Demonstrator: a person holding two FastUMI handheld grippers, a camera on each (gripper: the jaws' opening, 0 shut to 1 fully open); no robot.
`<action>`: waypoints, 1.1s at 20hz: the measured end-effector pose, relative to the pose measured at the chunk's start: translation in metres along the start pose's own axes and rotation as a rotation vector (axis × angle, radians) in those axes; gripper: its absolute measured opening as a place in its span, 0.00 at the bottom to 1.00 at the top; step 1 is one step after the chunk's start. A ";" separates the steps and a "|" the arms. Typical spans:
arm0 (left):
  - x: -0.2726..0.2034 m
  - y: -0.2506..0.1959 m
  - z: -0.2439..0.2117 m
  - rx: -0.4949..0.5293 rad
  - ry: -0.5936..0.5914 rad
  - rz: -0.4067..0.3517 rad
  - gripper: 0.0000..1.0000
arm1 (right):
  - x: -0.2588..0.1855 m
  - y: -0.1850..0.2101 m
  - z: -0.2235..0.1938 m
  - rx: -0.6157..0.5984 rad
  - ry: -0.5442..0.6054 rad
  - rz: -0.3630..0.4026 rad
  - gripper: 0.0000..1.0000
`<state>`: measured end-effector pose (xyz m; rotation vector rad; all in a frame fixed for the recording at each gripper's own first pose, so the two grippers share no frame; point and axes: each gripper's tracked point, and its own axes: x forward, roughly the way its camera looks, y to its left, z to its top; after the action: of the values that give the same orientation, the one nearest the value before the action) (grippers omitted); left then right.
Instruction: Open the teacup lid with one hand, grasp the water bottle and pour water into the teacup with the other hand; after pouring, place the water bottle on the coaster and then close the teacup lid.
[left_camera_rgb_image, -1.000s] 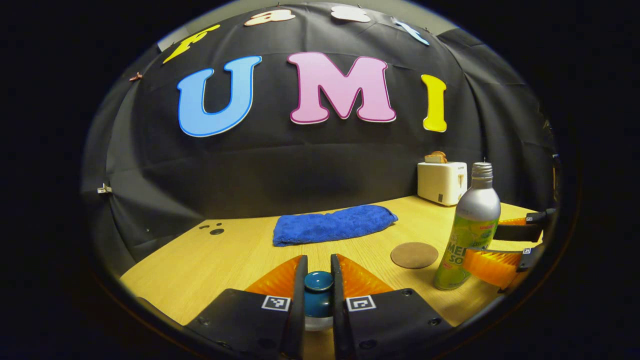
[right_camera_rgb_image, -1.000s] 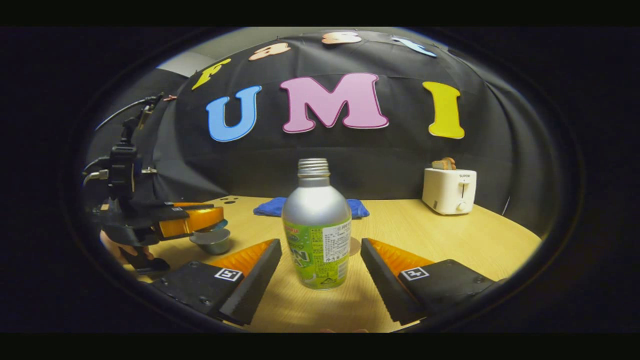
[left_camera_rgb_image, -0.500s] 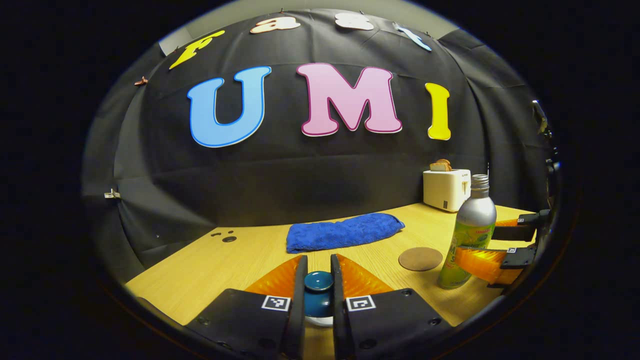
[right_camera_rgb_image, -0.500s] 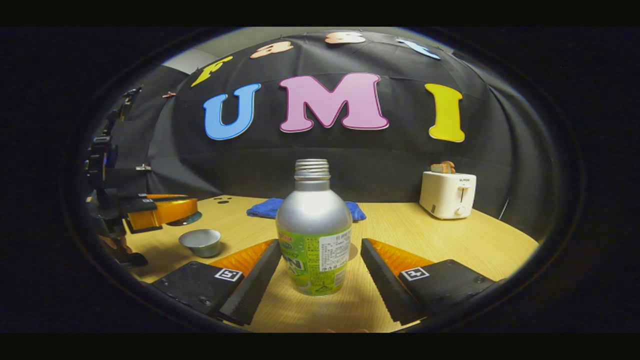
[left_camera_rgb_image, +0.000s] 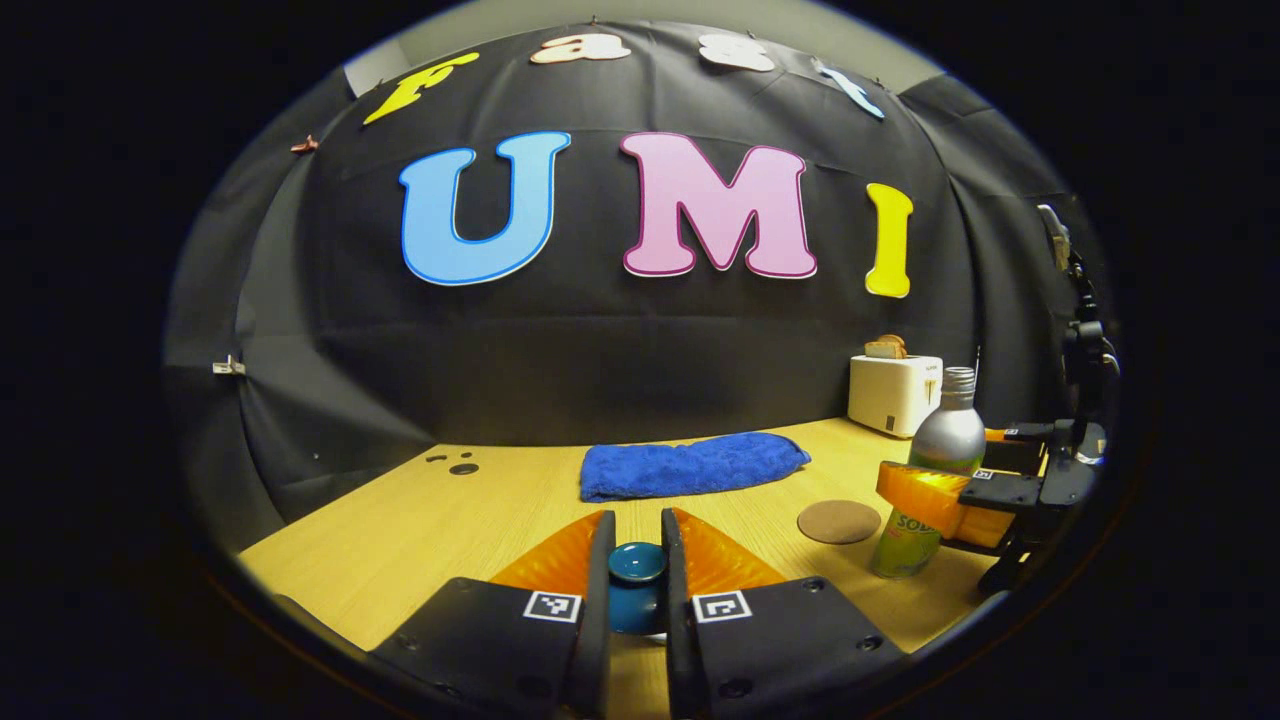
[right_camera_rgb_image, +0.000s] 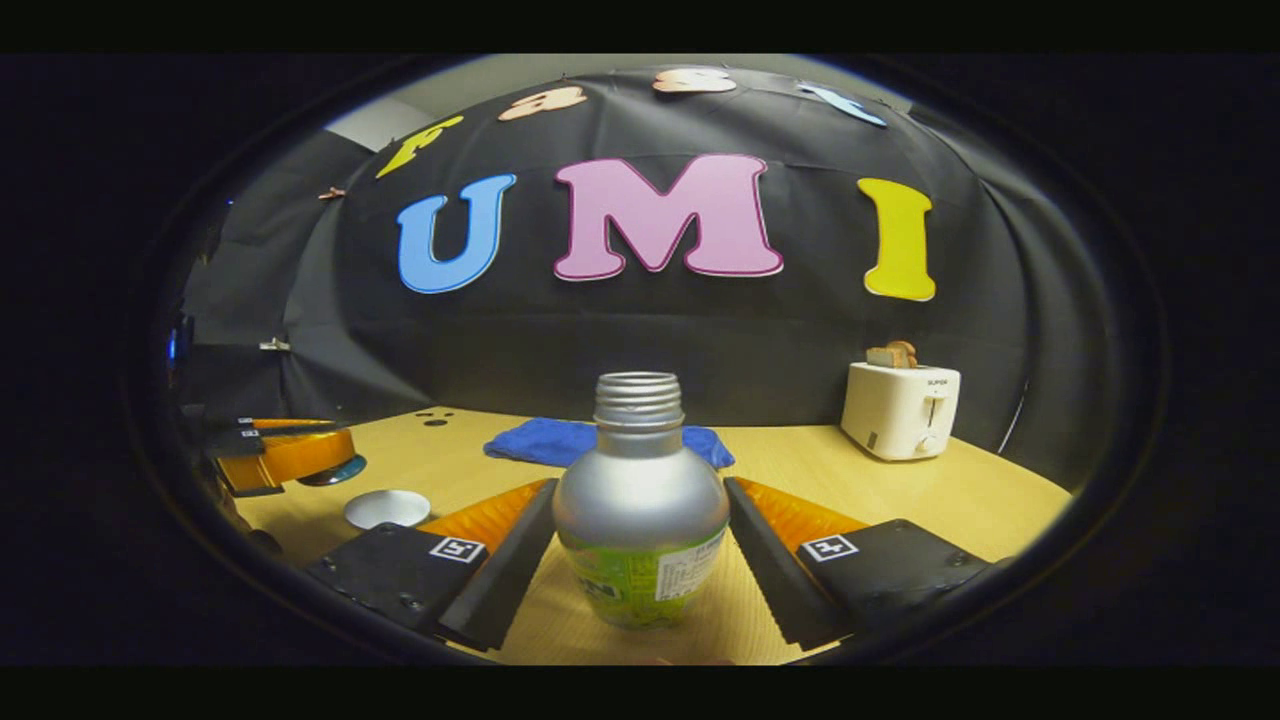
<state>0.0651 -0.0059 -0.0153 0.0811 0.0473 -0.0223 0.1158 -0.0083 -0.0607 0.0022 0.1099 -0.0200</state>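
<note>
My left gripper (left_camera_rgb_image: 637, 520) is shut on the teal knob of the teacup lid (left_camera_rgb_image: 637, 563) and holds it above the table. In the right gripper view the same lid (right_camera_rgb_image: 338, 470) hangs at the far left, up and left of the uncovered teacup (right_camera_rgb_image: 386, 508). The uncapped silver bottle with a green label (right_camera_rgb_image: 640, 510) stands upright between the fingers of my right gripper (right_camera_rgb_image: 638, 485), which is open and close to both its sides. From the left gripper view the bottle (left_camera_rgb_image: 935, 465) stands just right of the round brown coaster (left_camera_rgb_image: 838, 521).
A folded blue towel (left_camera_rgb_image: 692, 465) lies at the back of the wooden table (left_camera_rgb_image: 480, 510). A white toaster (right_camera_rgb_image: 900, 408) with bread in it stands at the back right. Small holes (left_camera_rgb_image: 455, 465) mark the tabletop at the back left.
My left gripper has carried the lid up and away to the left of the teacup. My right gripper has moved forward, so the bottle now sits deep between its fingers.
</note>
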 end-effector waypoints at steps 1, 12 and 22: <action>-0.001 0.000 -0.001 -0.012 0.002 -0.003 0.27 | 0.002 -0.003 -0.001 -0.004 0.002 -0.014 1.00; -0.020 0.024 -0.005 -0.040 0.004 0.009 0.29 | 0.014 0.014 0.000 -0.176 0.041 0.034 0.81; -0.042 0.057 -0.015 -0.082 0.017 0.031 0.26 | 0.038 0.040 0.029 -0.816 -0.091 0.087 0.80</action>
<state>0.0240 0.0530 -0.0241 0.0002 0.0637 0.0117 0.1577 0.0312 -0.0356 -0.8086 0.0205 0.1126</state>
